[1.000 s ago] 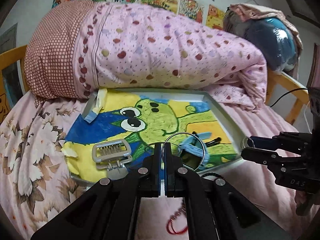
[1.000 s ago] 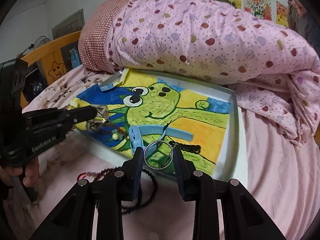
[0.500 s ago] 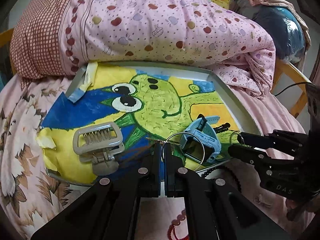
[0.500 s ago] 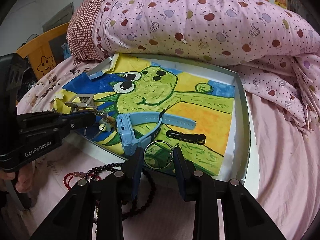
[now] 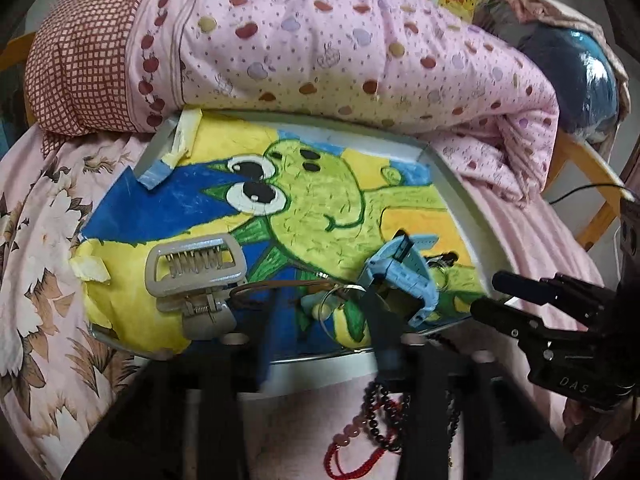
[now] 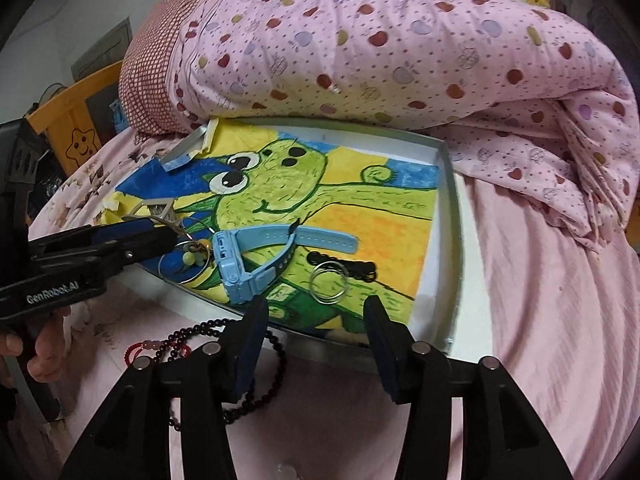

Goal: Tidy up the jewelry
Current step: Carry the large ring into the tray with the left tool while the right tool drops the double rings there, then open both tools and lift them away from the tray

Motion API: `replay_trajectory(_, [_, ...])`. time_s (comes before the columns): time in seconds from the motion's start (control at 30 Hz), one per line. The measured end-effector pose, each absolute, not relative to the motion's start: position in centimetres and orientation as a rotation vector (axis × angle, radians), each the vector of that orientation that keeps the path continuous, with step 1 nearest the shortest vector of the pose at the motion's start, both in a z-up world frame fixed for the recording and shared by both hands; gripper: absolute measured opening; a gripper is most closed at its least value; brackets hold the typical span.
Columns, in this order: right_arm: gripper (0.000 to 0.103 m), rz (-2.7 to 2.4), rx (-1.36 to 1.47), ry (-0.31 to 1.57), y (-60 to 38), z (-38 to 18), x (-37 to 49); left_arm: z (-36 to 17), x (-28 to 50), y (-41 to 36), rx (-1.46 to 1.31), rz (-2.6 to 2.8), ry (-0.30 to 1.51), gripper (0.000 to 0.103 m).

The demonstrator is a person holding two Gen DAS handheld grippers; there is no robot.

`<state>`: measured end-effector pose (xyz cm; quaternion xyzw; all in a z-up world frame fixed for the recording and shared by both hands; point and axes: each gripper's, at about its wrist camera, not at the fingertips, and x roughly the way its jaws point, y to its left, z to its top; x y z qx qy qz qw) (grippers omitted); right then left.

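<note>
A bed [image 6: 540, 320] in a pink sheet carries everything, with a rolled pink spotted quilt [image 6: 400, 48] at 12 o'clock and children's drawings on the wall behind. A shallow white tray [image 6: 450, 208], lined with a crayon picture of a green frog, lies against the quilt.

On the tray, a small silver ring [image 6: 329, 281] rests flat beside a black beaded band [image 6: 352, 266]. At its 9 o'clock lies a pale-blue watch [image 6: 248, 264] with its strap curled. A beige hair claw [image 5: 196, 276] sits at the tray's left end. Dark and red bead strings [image 6: 208, 344] lie on the sheet at 6 o'clock, off the tray.

The right gripper [image 6: 316, 320] is opening, its jaws clear of the ring. The left gripper [image 5: 320, 312] is opening too, a large wire hoop with pale beads [image 6: 188, 260] lying loose at its tips.
</note>
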<state>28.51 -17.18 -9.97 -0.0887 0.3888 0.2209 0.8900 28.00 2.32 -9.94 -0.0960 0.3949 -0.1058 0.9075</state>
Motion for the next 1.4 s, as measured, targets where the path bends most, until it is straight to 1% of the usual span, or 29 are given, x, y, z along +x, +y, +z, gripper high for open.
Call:
replay_trajectory(0.03, [0.050, 0.452, -0.176, 0.802, -17.5, -9.7, 28.4, -9.8, 27.9, 2.3, -0.204, -0.219, 0.805, 0.044])
replay_trajectory(0.1, [0.064, 0.438, -0.157, 0.780, -18.0, -8.9, 28.0, -9.2, 27.7, 2.3, -0.206, -0.222, 0.791, 0.046])
replay_trajectory(0.13, [0.067, 0.435, -0.147, 0.766, -18.4, -8.5, 27.7, -8.9, 27.6, 2.2, -0.204, -0.219, 0.781, 0.050])
replay_trajectory(0.17, [0.072, 0.436, -0.135, 0.749, -18.6, -8.0, 27.4, -8.6, 27.4, 2.2, -0.204, -0.215, 0.769, 0.059])
replay_trajectory(0.2, [0.077, 0.436, -0.128, 0.737, -18.8, -7.6, 27.3, -8.1, 27.1, 2.2, -0.209, -0.211, 0.750, 0.063])
replay_trajectory(0.23, [0.080, 0.433, -0.120, 0.718, -19.0, -7.0, 27.0, -7.7, 26.7, 2.3, -0.219, -0.211, 0.729, 0.069])
replay_trajectory(0.3, [0.087, 0.420, -0.101, 0.677, -19.4, -5.8, 26.2, -6.8, 26.1, 2.4, -0.234, -0.218, 0.694, 0.073])
replay_trajectory(0.37, [0.092, 0.411, -0.079, 0.652, -19.8, -4.9, 25.7, -6.0, 25.5, 2.2, -0.223, -0.214, 0.669, 0.078])
replay_trajectory(0.4, [0.099, 0.403, -0.068, 0.632, -20.1, -4.3, 25.2, -5.6, 25.2, 2.1, -0.213, -0.206, 0.656, 0.081])
replay_trajectory(0.43, [0.102, 0.396, -0.063, 0.611, -20.3, -3.8, 24.7, -5.1, 24.8, 2.0, -0.199, -0.189, 0.638, 0.089])
replay_trajectory(0.47, [0.103, 0.394, -0.061, 0.589, -20.5, -3.3, 24.3, -4.6, 24.3, 1.8, -0.189, -0.175, 0.617, 0.096])
replay_trajectory(0.73, [0.103, 0.390, -0.056, 0.443, -22.0, 0.4, 20.1, -0.8, 20.9, 0.8, -0.170, -0.160, 0.488, 0.101])
replay_trajectory(0.87, [0.103, 0.397, -0.045, 0.395, -22.9, 1.6, 17.8, 0.7, 18.6, 0.8, -0.155, -0.165, 0.458, 0.101])
replay_trajectory(1.1, [0.103, 0.435, -0.081, 0.321, -23.3, 3.3, 13.3, 1.6, 13.8, 0.3, -0.087, -0.157, 0.433, 0.101])
replay_trajectory(1.4, [0.103, 0.475, -0.172, 0.282, -22.8, 2.8, 8.4, 2.2, 8.7, -0.6, -0.041, -0.152, 0.419, 0.101])
